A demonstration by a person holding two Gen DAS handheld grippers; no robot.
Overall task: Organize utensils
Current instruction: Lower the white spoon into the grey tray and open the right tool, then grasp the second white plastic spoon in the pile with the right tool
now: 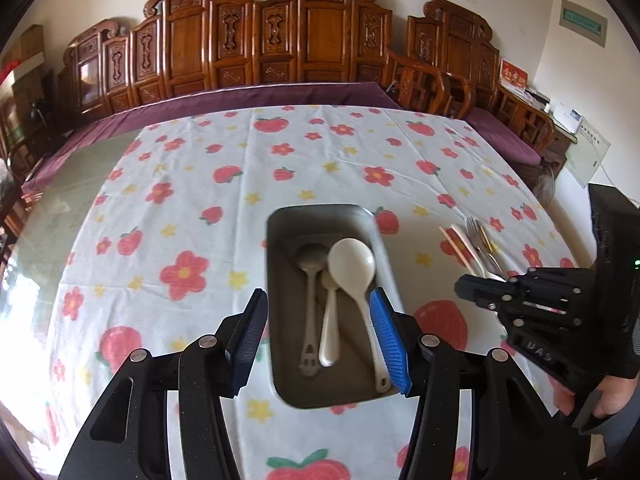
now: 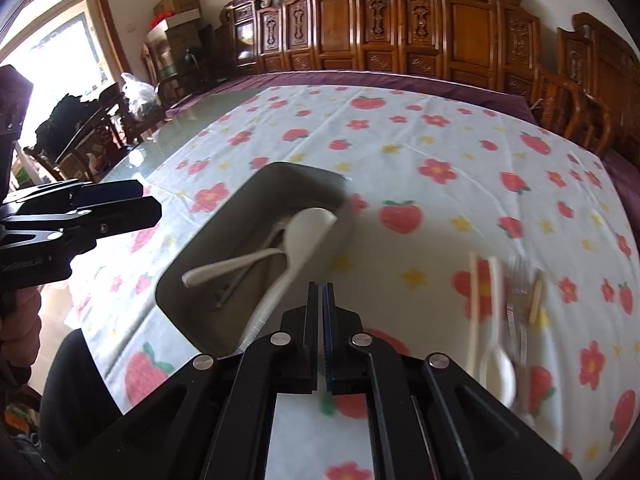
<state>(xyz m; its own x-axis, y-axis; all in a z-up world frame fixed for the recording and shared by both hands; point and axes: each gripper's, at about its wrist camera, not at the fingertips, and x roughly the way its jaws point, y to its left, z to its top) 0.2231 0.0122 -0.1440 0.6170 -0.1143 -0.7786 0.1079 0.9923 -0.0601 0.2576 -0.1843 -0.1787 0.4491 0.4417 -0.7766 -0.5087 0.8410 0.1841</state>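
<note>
Three spoons lie in grey rectangular metal tray: big white plastic ladle, small white spoon, dull metal spoon. L wrist view: left gripper wide open over tray, holding nothing. R wrist view: right gripper closed, empty, near tray; blurred forks w/ chopsticks beside on strawberry-print tablecloth. Carved wooden bench behind.

Closed right claw beside spoon-filled tray.

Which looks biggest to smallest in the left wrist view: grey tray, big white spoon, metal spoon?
1. Grey rectangular tray
2. Large white plastic spoon
3. Grey metal spoon; its bowl is clearly smaller, though blurred.
</note>
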